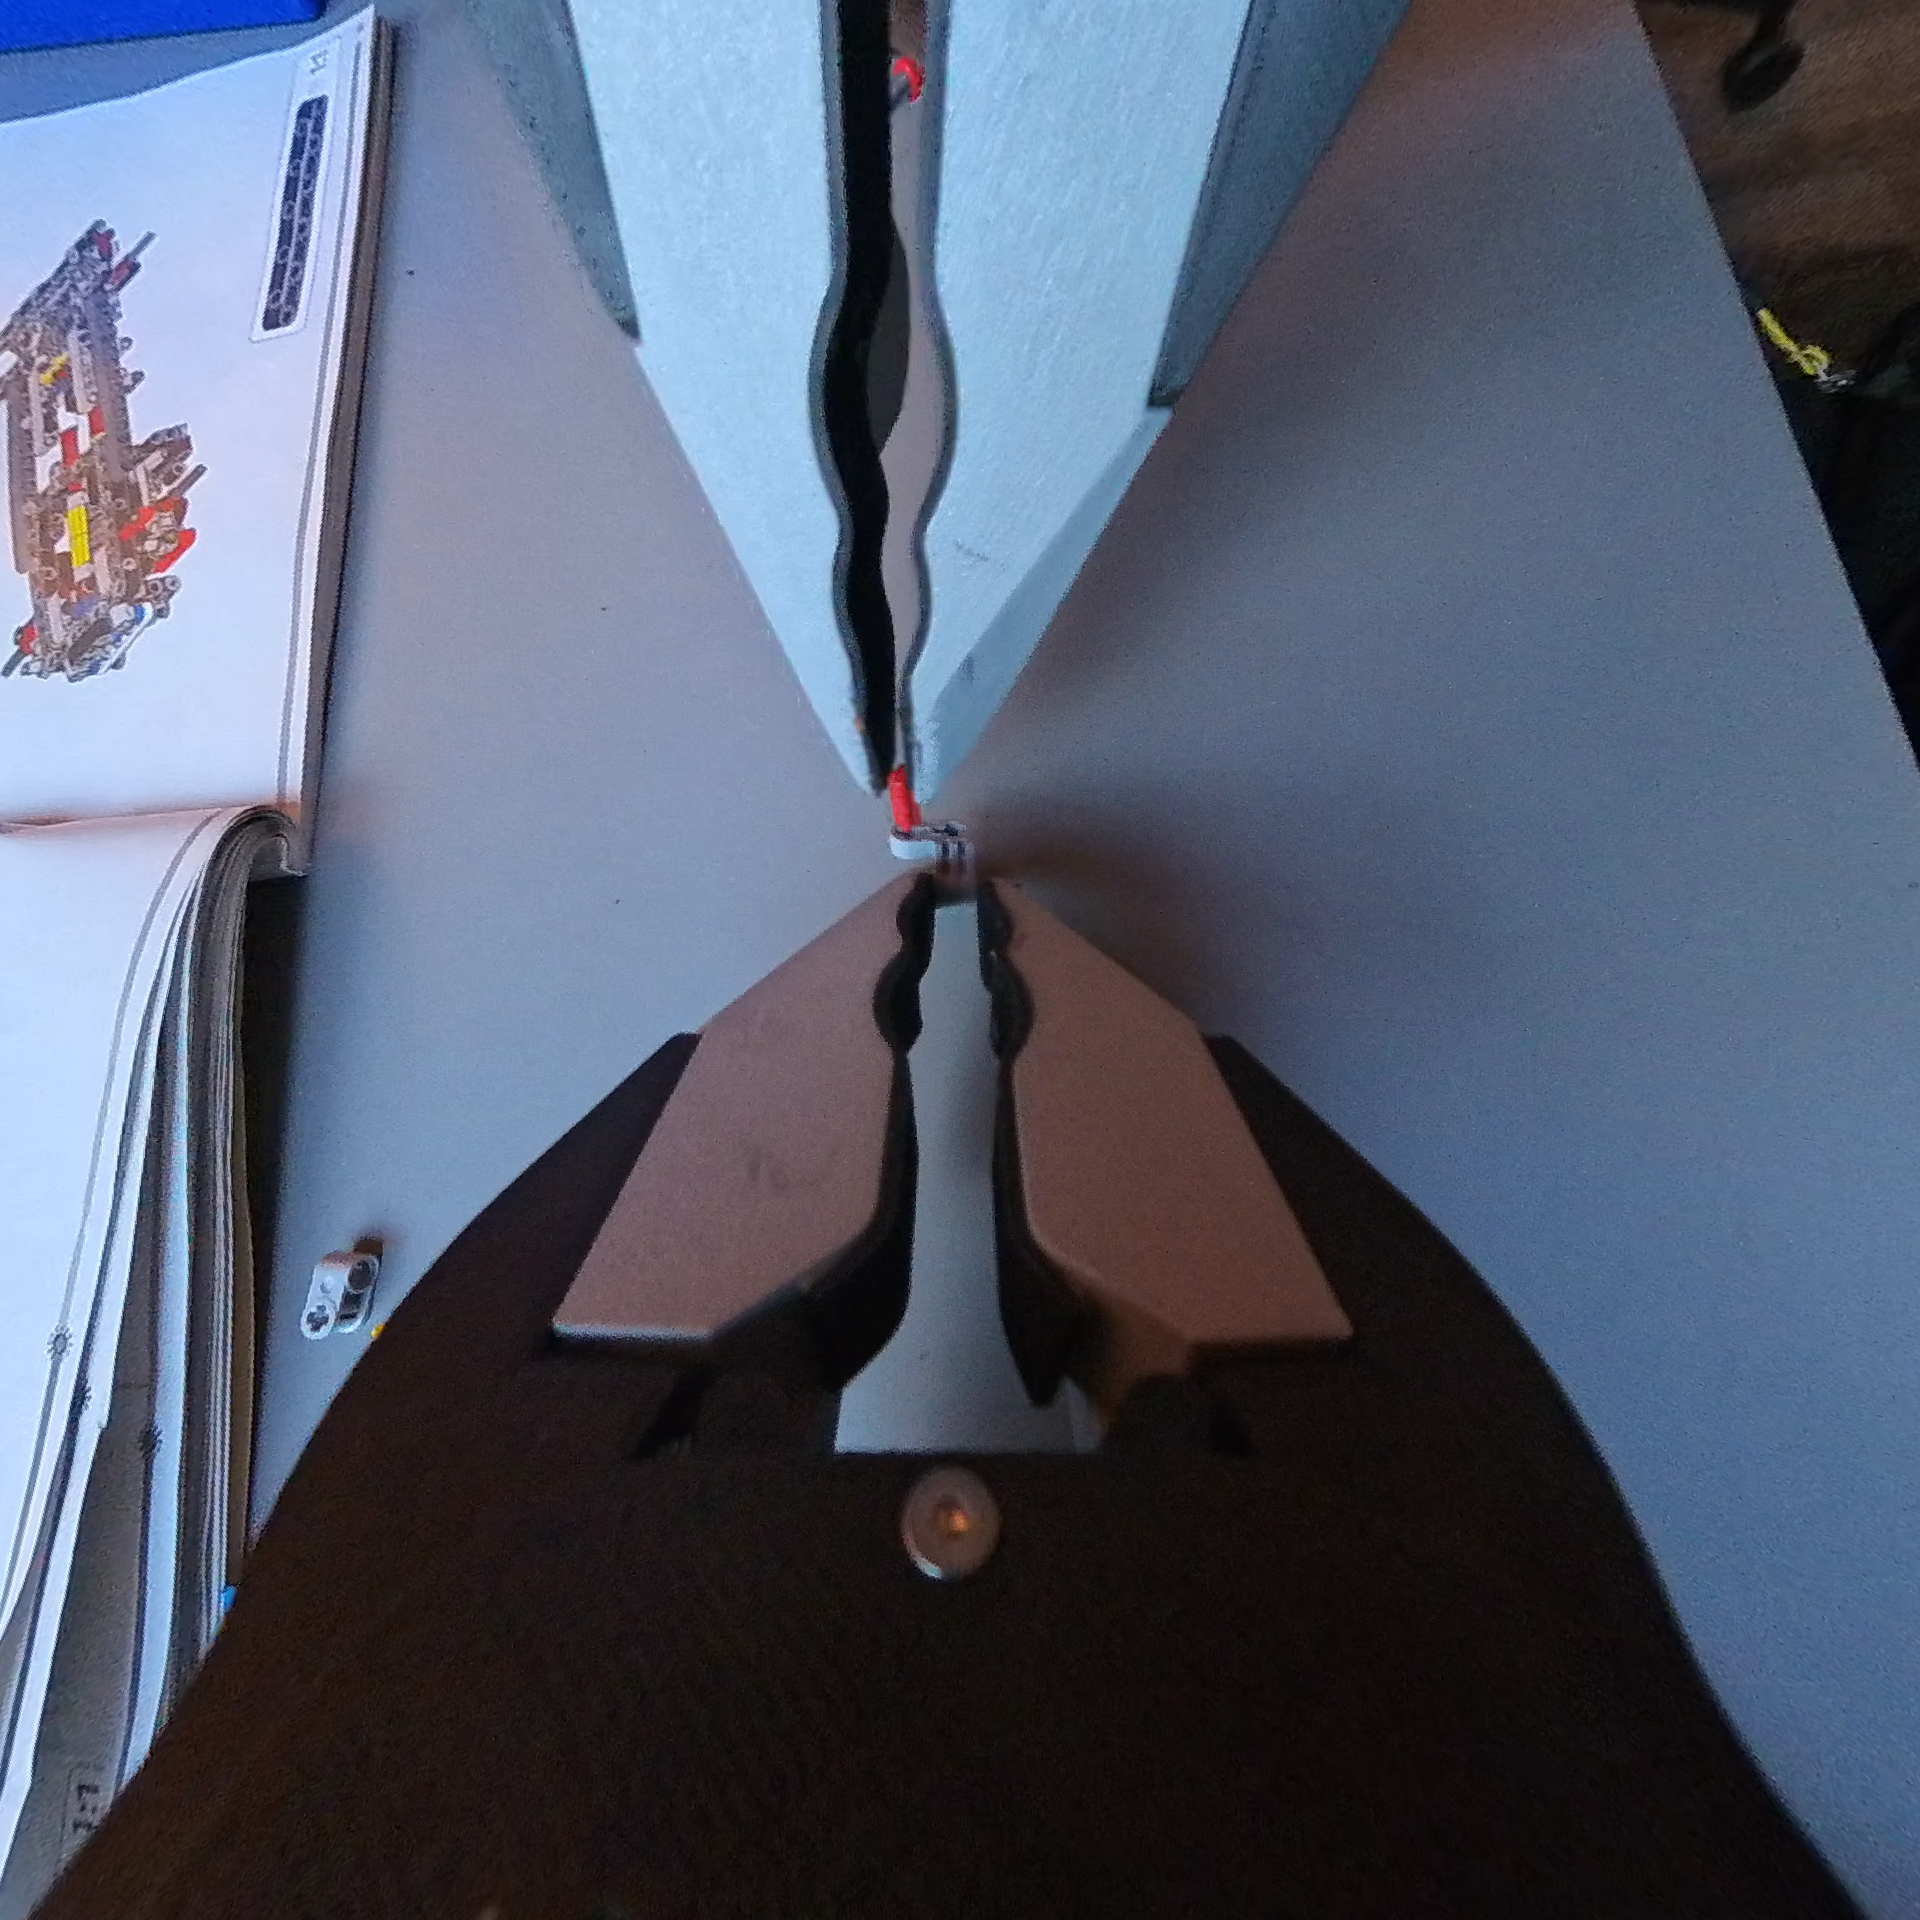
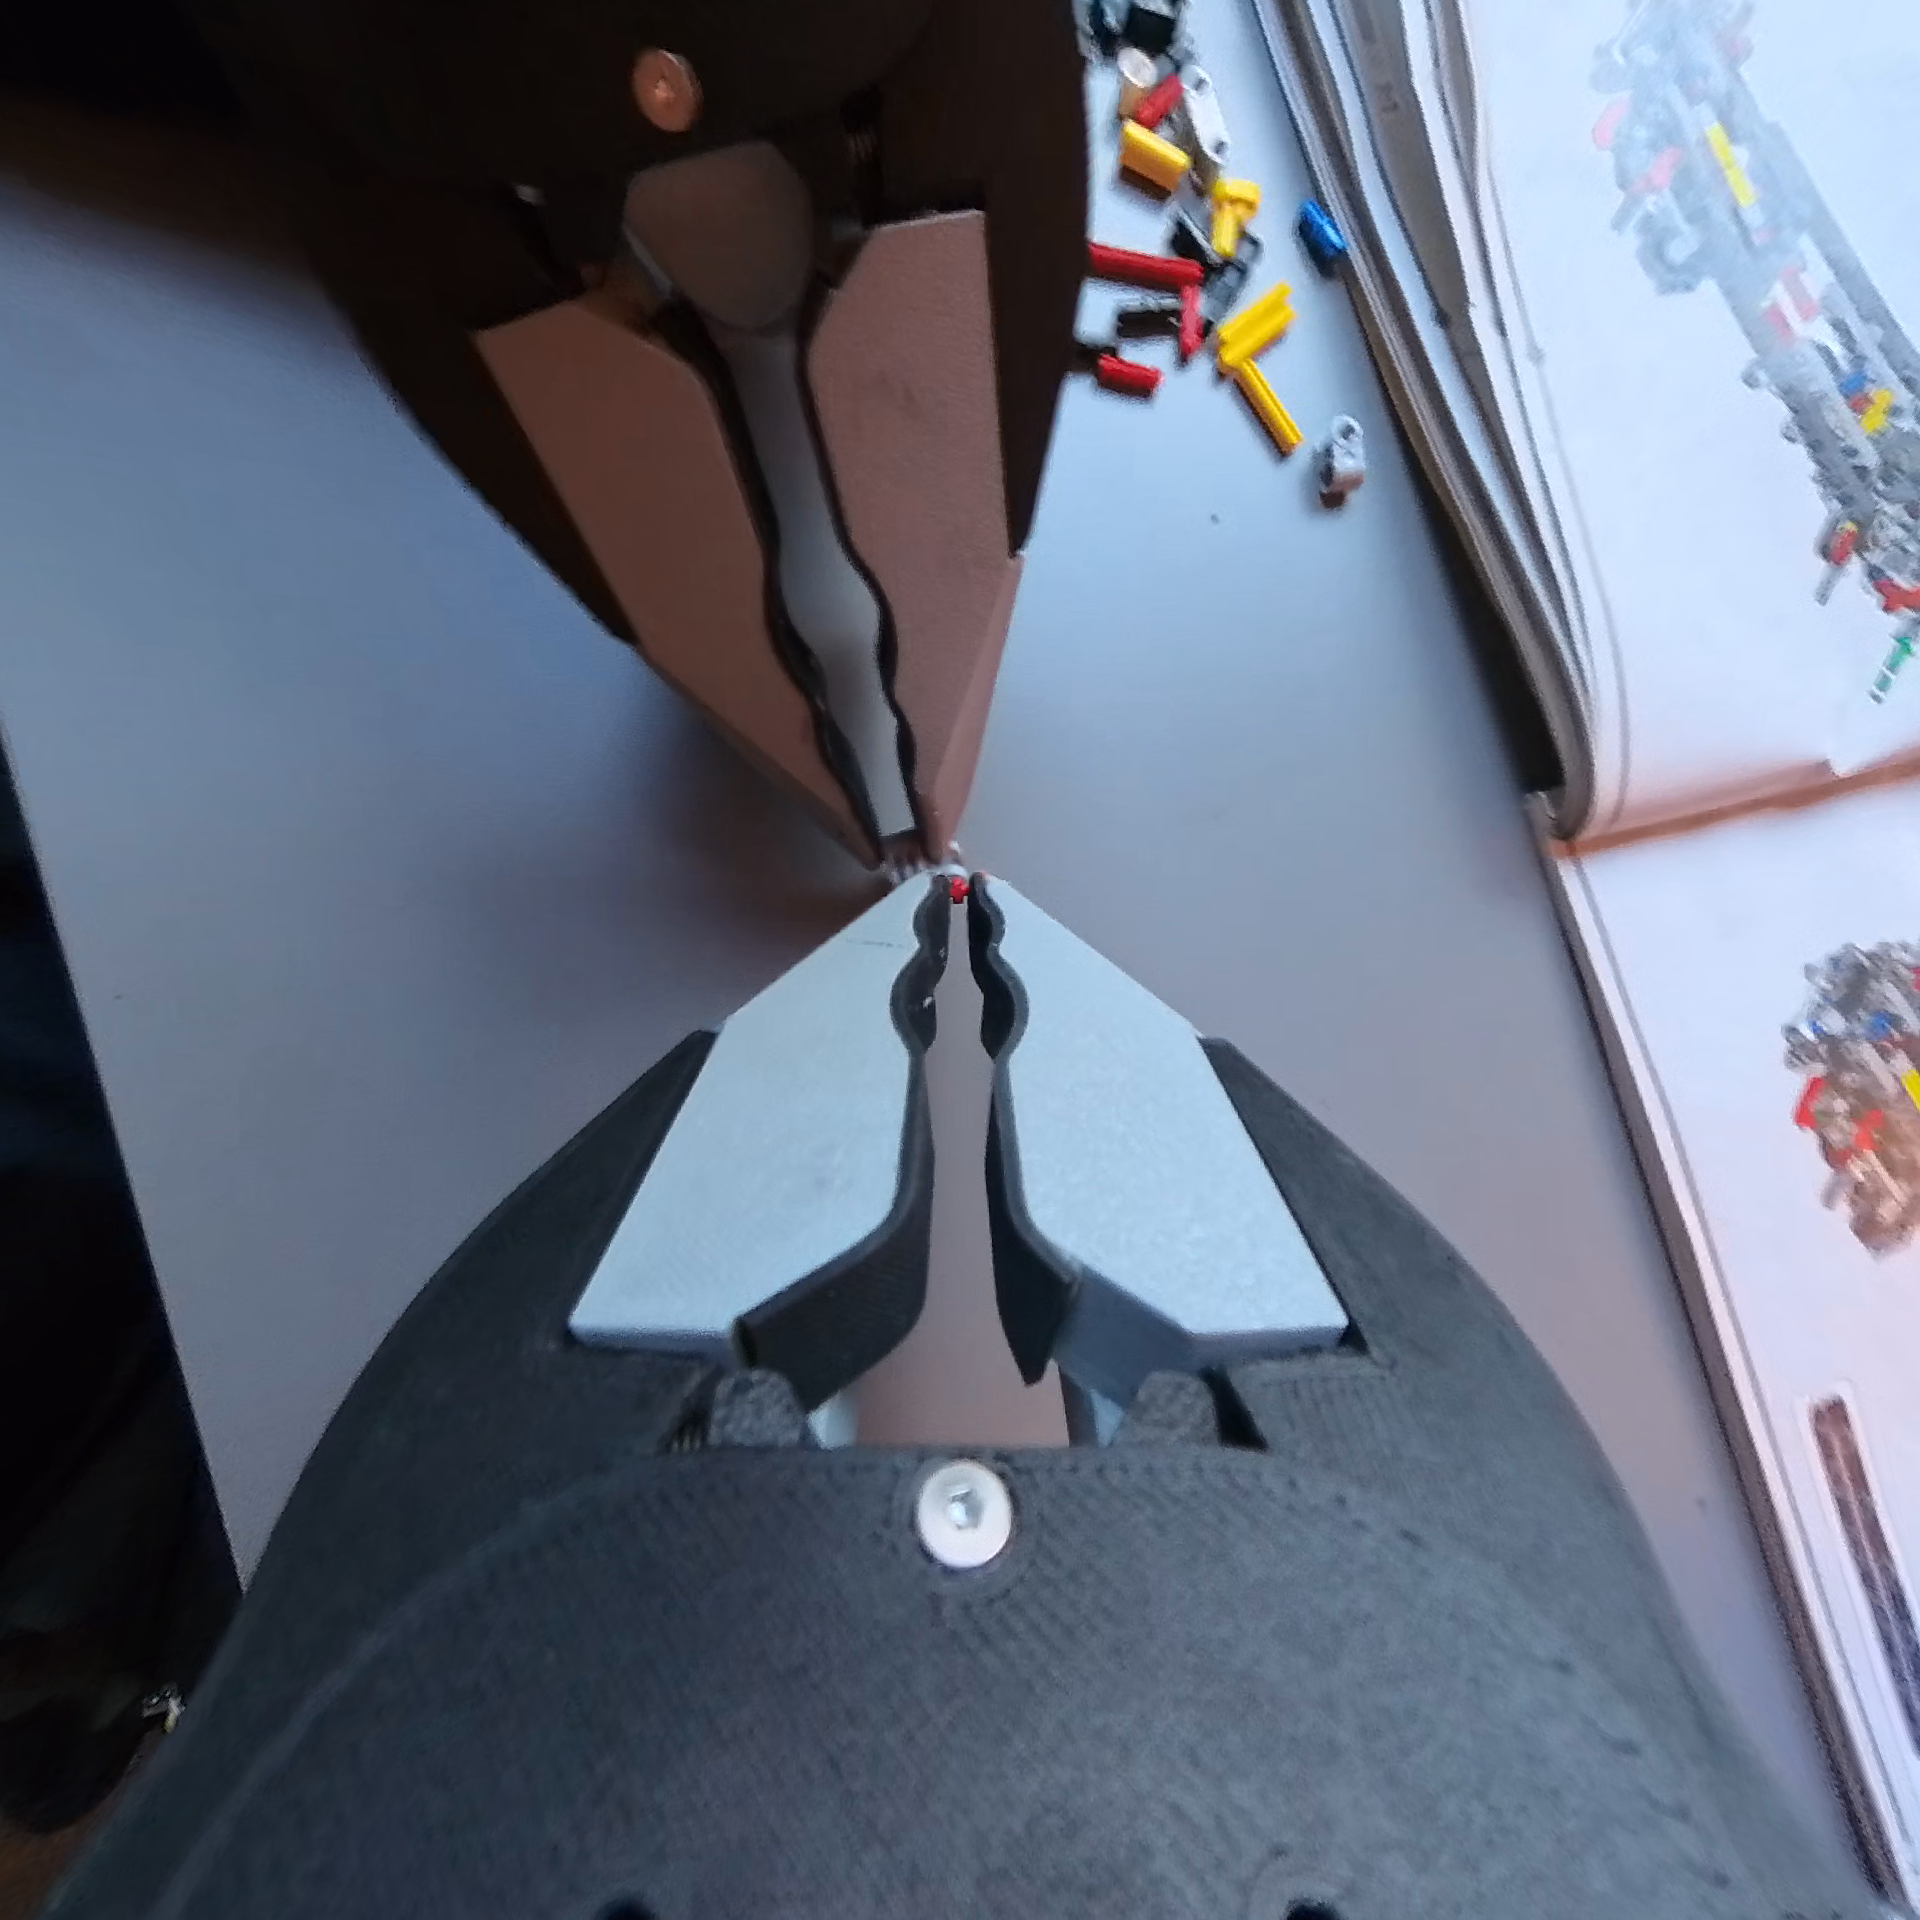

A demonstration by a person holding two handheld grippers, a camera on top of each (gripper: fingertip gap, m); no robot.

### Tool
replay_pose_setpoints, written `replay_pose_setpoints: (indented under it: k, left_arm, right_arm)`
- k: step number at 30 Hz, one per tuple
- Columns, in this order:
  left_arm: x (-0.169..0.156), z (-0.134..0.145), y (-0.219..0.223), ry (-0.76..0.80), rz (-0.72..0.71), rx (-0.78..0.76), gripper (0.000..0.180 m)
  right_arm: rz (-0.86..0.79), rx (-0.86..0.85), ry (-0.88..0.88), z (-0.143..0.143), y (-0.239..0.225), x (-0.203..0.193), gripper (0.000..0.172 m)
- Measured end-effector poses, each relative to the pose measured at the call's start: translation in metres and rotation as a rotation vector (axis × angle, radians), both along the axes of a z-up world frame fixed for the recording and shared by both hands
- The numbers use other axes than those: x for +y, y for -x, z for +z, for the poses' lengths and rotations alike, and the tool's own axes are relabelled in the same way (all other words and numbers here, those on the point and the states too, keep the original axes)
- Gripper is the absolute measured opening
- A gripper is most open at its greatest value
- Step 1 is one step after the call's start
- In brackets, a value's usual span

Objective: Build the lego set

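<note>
The left gripper (image 1: pixel 951 883), with brown fingers on a dark body, is pinched at its tips on a small light grey plastic connector piece (image 1: pixel 923 840), its jaws only narrowly apart around the piece's dark ribbed end. The right gripper (image 2: pixel 956 888), with pale blue-grey fingers on a black printed body, is pressed together on a small red plastic pin (image 1: pixel 900 798), which sticks out just beyond its fingertips. The two grippers are seen tip to tip above a plain grey table (image 1: pixel 1455 831), and the red pin is met by the grey connector piece right between the two sets of tips.

To the left of the left gripper, near its body, a second small grey connector piece (image 1: pixel 343 1286) is seen lying on the table, beside the edge of an open white instruction booklet (image 1: pixel 156 468) with printed pictures of a brick model. In the right wrist view the same booklet is seen to the right of the right gripper, and ahead and to the right, beyond the left gripper's body, a loose scatter of red, yellow, black and blue plastic building pieces (image 2: pixel 1205 260) lies on the table.
</note>
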State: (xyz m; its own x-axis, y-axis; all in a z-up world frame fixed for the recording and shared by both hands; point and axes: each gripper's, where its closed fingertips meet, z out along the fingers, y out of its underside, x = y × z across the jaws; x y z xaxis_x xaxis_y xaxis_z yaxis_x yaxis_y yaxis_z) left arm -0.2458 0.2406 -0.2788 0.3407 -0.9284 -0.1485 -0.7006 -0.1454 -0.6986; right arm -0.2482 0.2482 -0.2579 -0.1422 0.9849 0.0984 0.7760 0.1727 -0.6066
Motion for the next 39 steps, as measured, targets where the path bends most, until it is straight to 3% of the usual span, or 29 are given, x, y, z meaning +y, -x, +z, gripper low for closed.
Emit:
replay_pose_setpoints:
  k: [12,22,39]
  left_arm:
    - [-0.003,-0.007,0.005,0.106,-0.005,-0.038,0.012]
    - [-0.002,-0.007,0.000,0.060,-0.014,-0.029,0.011]
    - [-0.001,-0.007,-0.001,0.056,-0.023,-0.020,0.010]
  right_arm:
    - [0.058,0.036,0.016,-0.015,0.002,-0.011,0.000]
    - [0.006,0.101,0.075,0.006,0.003,-0.003,0.000]
    - [0.031,-0.013,0.010,-0.004,0.005,-0.007,0.000]
